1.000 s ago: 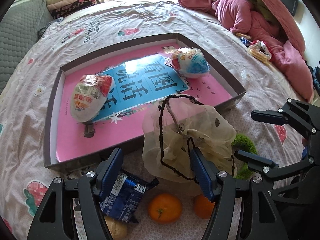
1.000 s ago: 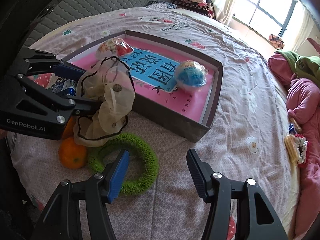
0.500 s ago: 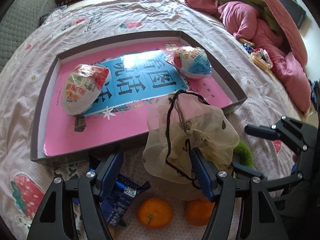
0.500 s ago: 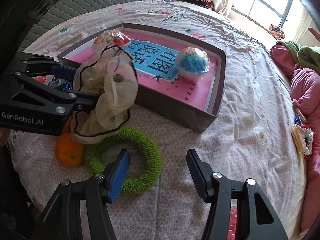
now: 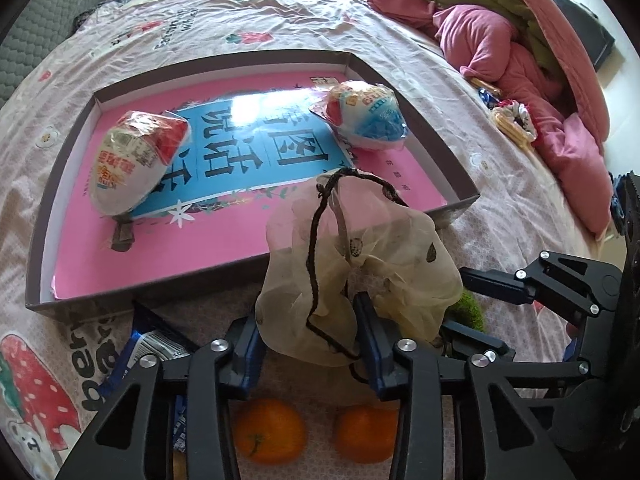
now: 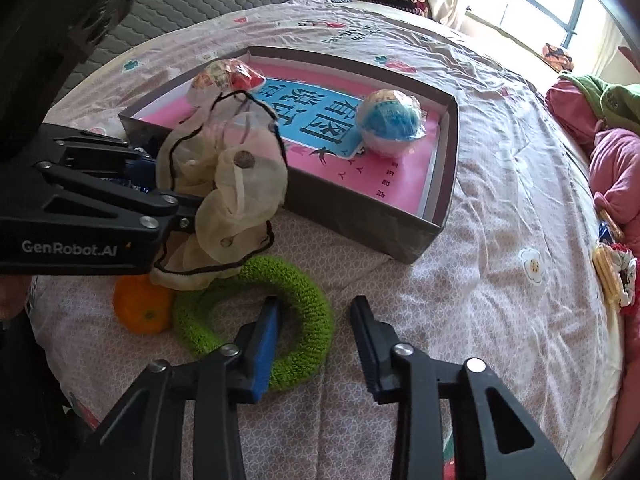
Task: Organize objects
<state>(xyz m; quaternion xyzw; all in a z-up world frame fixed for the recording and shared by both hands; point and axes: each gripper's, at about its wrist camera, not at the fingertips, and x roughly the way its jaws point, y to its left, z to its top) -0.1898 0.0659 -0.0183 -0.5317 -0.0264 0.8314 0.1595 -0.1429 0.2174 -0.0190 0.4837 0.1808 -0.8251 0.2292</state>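
Left gripper (image 5: 308,344) was closing on the sheer cream scrunchie (image 5: 356,272), the one with black trim; fabric bunched between both blue pads (image 5: 370,344) and looked pinched, so it had hold of it. Scrunchie sat just outside the near wall of the grey tray (image 5: 460,184), above two oranges (image 5: 269,430) on the bedsheet (image 5: 240,24). A blue snack packet (image 5: 156,344) lay left of the gripper, beside the tray.

Right gripper (image 6: 314,340) was closing too, jaws partly apart, straddling the near-right arc of the green knitted ring (image 6: 308,320): left pad inside the loop, right finger outside. Couldn't tell if the pads touched the ring yet.

Inside the tray: pink-and-blue book cover as the floor, a red-and-white wrapped ball (image 5: 136,160) on the left, a blue-and-white wrapped ball (image 5: 370,120) on the right. Pink and green bedding (image 5: 500,44) piled at the far right
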